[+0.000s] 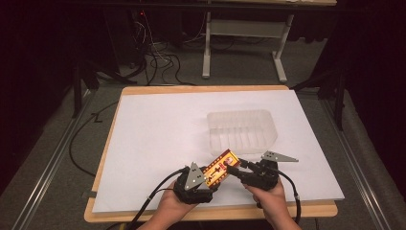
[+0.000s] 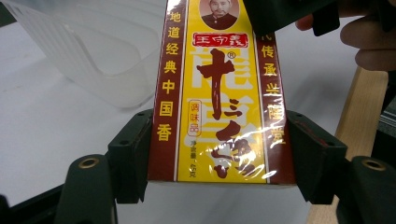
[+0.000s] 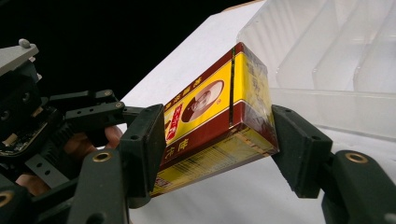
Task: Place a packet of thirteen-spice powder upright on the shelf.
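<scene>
A red and yellow box [image 1: 219, 168] with Chinese print and a portrait is held above the white sheet near the table's front edge. My left gripper [image 1: 209, 179] is shut on the box's near end, and its jaws press both long sides of the box [image 2: 215, 93]. My right gripper [image 1: 233, 166] grips the far end from the right. In the right gripper view its jaws touch both sides of the box [image 3: 210, 116]. The left gripper's body [image 3: 37, 116] shows beyond the box.
A clear plastic container [image 1: 242, 129] with a ribbed bottom stands just behind the box, its wall [image 3: 336, 70] close to the right gripper. The white sheet [image 1: 158, 129] covers the wooden table. Cables trail off the front edge. A metal frame stands on the floor beyond.
</scene>
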Demonstrator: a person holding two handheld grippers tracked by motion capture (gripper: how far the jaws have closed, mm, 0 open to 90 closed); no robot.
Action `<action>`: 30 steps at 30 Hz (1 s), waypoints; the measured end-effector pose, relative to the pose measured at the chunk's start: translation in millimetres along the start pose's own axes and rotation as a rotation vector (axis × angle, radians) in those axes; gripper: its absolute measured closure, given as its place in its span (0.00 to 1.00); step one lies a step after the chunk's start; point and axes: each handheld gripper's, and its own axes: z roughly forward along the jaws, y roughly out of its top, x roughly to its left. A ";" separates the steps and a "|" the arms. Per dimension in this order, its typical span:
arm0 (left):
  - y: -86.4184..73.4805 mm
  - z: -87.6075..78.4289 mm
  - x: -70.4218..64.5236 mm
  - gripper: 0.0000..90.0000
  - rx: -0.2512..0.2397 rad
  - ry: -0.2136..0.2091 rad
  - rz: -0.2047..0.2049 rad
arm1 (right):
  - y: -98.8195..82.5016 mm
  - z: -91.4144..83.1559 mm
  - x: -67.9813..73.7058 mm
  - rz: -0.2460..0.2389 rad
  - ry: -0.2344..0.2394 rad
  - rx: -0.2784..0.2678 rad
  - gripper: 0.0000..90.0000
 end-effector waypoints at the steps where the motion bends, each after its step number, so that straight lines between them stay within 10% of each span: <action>1: -0.5 0.5 0.3 0.36 0.003 -0.001 -0.002 | -0.1 0.0 0.1 0.001 -0.003 0.002 0.46; 30: -8.1 13.7 -3.6 0.35 0.079 0.031 0.047 | 4.3 -3.8 15.5 -0.015 0.025 -0.028 0.73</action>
